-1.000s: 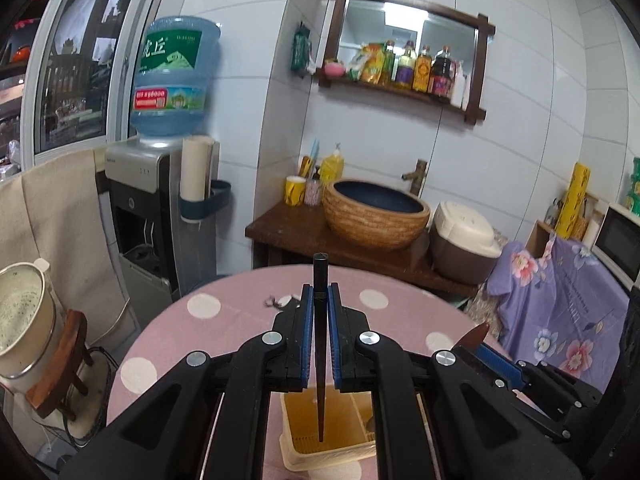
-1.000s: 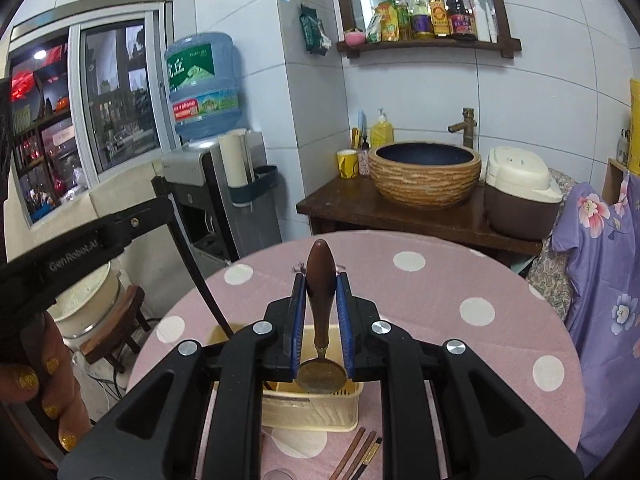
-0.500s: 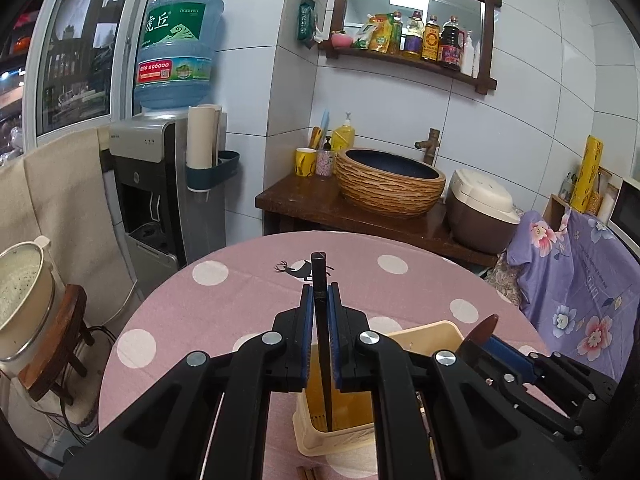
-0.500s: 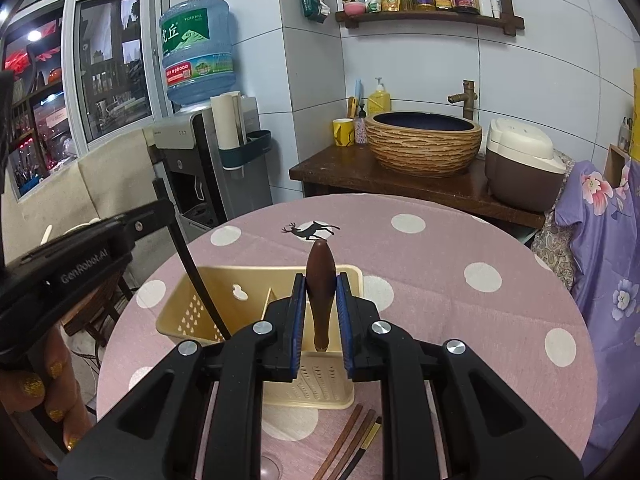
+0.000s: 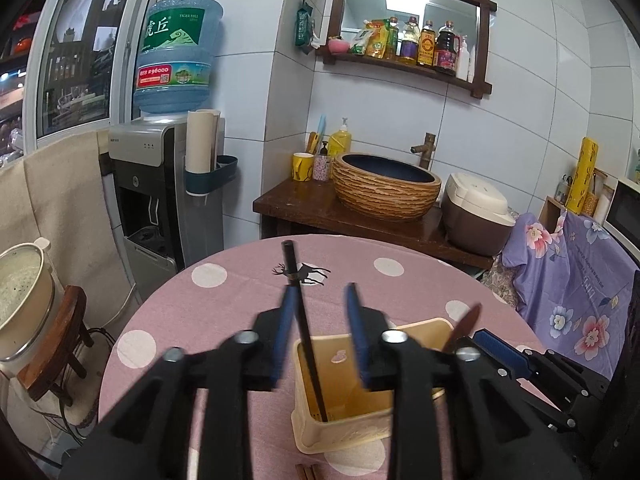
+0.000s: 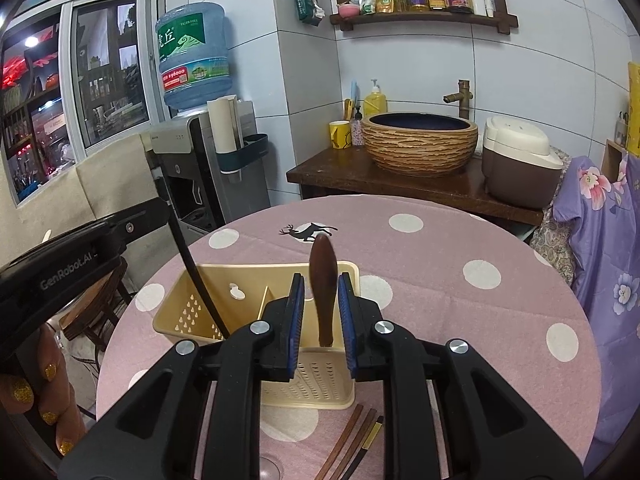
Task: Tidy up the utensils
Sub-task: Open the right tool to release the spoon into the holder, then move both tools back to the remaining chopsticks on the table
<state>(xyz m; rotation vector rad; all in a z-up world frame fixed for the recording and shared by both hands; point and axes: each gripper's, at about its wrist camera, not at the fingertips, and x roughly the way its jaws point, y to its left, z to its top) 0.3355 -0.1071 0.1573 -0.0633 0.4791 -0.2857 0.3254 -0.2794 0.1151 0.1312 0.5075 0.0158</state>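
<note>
In the left wrist view, the left hand-held gripper (image 5: 320, 300) is opening, its blue pads (image 5: 285, 322) standing apart with a black chopstick (image 5: 304, 320) between them. The stick is leaning toward eleven o'clock, just beside the left pad and clear of the right one; whether it is touching the left pad cannot be told. Its lower end is standing inside the cream utensil holder (image 5: 344, 432), which is sitting on the pink dotted bench (image 5: 224, 304). At three o'clock the right hand-held gripper (image 5: 476, 340) is showing, with a brown spoon handle (image 5: 466, 322) rising from it.

In the right wrist view, the right hand-held gripper (image 6: 322, 304) is opening too, a thin gap showing on either side of the brown wooden spoon handle (image 6: 324, 288) between its pads. The handle is standing nearly upright in the right compartment of the utensil holder (image 6: 188, 312). The black chopstick (image 6: 196, 272) is leaning toward eleven o'clock in the left compartment, beneath the left hand-held gripper (image 6: 160, 208). At six o'clock, more chopsticks (image 6: 352, 440) are lying on the bench (image 6: 460, 320) just in front of the holder.
</note>
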